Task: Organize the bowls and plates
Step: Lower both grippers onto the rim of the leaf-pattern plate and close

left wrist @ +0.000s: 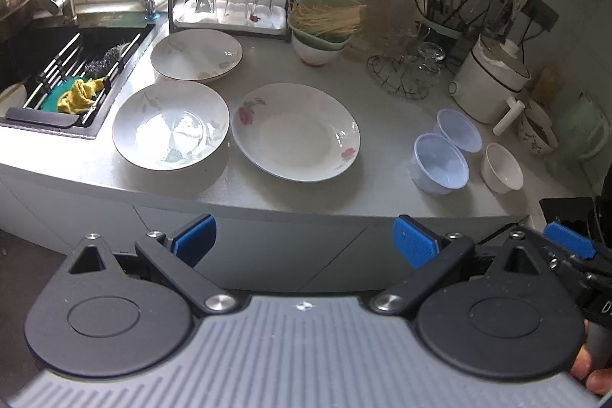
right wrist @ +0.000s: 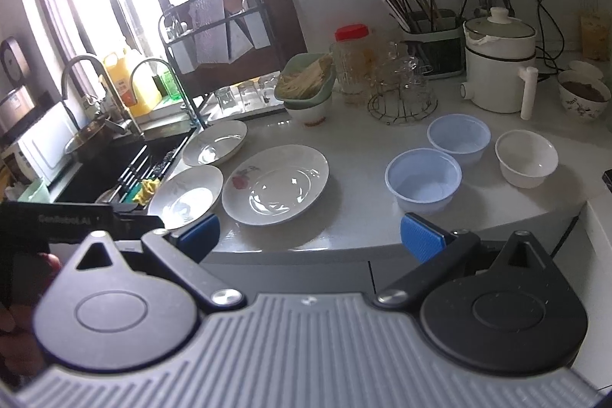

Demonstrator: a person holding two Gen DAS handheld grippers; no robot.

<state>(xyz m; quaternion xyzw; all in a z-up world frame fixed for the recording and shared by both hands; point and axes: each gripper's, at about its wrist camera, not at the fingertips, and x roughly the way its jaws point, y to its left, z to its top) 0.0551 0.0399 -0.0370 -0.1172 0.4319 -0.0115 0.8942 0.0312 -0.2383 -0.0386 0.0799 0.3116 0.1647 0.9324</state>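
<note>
Three white plates lie on the grey counter: a flowered plate [left wrist: 295, 130] [right wrist: 275, 184] in the middle, a deep plate [left wrist: 171, 124] [right wrist: 186, 195] left of it, and another deep plate [left wrist: 196, 54] [right wrist: 215, 142] behind. Two pale blue plastic bowls [left wrist: 440, 163] [left wrist: 459, 129] [right wrist: 422, 180] [right wrist: 459, 137] and a small white bowl [left wrist: 502, 167] [right wrist: 526, 157] stand to the right. My left gripper [left wrist: 306, 241] is open and empty, held off the counter's front edge. My right gripper [right wrist: 310, 236] is open and empty, also short of the front edge.
A sink [left wrist: 72, 71] with a rack and yellow cloth lies at the left. Behind stand a glass rack [left wrist: 229, 10], a green bowl of noodles [left wrist: 325, 21], a wire stand [left wrist: 405, 71], a white cooker [left wrist: 489, 79] and a utensil holder [right wrist: 432, 52].
</note>
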